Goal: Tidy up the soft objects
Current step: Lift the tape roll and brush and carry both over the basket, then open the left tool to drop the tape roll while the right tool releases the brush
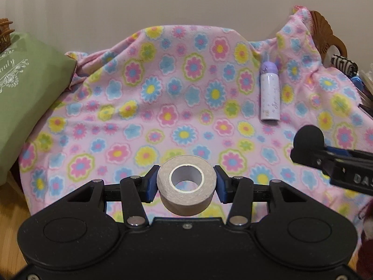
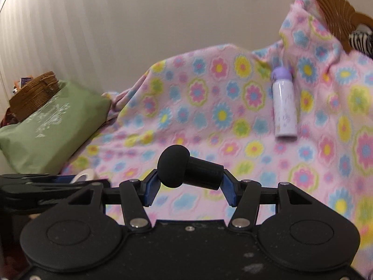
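My left gripper point(image 1: 185, 185) is shut on a beige tape roll point(image 1: 185, 196) and holds it above the pink flowered blanket point(image 1: 181, 98). My right gripper point(image 2: 190, 184) is shut on a black mushroom-shaped piece point(image 2: 186, 170), its round head pointing left. That piece point(image 1: 307, 140) and the right gripper show at the right of the left wrist view. The tape roll point(image 2: 85, 176) and left gripper peek in at the left of the right wrist view. A white bottle with a purple cap point(image 1: 269, 93) lies on the blanket at the back right, also in the right wrist view point(image 2: 284, 107).
A green pillow with white print point(image 1: 25, 98) lies at the left, with a wicker basket point(image 2: 35, 93) behind it. A wooden chair back point(image 1: 326, 35) and a zebra-striped item point(image 1: 343, 65) stand at the right. A pale wall is behind. Wooden floor shows at lower left.
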### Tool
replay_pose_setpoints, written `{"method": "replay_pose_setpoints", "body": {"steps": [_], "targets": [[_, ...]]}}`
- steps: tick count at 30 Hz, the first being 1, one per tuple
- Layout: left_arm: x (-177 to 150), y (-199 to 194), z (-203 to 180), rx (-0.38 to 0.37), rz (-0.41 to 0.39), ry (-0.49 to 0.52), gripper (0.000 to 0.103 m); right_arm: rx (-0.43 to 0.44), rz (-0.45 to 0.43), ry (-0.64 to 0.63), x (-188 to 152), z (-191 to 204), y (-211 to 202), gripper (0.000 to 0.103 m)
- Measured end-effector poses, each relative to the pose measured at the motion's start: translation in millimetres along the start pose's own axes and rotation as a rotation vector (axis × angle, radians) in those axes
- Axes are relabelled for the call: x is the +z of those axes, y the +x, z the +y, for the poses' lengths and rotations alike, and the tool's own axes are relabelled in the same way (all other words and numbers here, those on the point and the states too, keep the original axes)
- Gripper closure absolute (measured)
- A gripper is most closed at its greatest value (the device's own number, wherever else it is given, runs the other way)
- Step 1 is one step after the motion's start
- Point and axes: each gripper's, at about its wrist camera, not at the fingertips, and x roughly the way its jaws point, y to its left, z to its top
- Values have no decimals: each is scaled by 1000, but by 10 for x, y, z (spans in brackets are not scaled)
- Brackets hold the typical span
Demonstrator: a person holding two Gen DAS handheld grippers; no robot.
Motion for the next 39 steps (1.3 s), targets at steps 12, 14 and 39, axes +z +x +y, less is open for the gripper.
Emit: {"method": "replay_pose_setpoints", "body": {"steps": [12, 14, 39], "targets": [[-301, -27, -41, -41, 171, -9, 55, 16, 265, -1, -331, 156, -195, 47], [-376, -6, -38, -46, 201, -18, 55, 15, 302, 8, -409, 155, -206, 47], [-902, 156, -82, -63, 437, -18, 55, -38, 483, 27, -765, 105, -36, 46]]}}
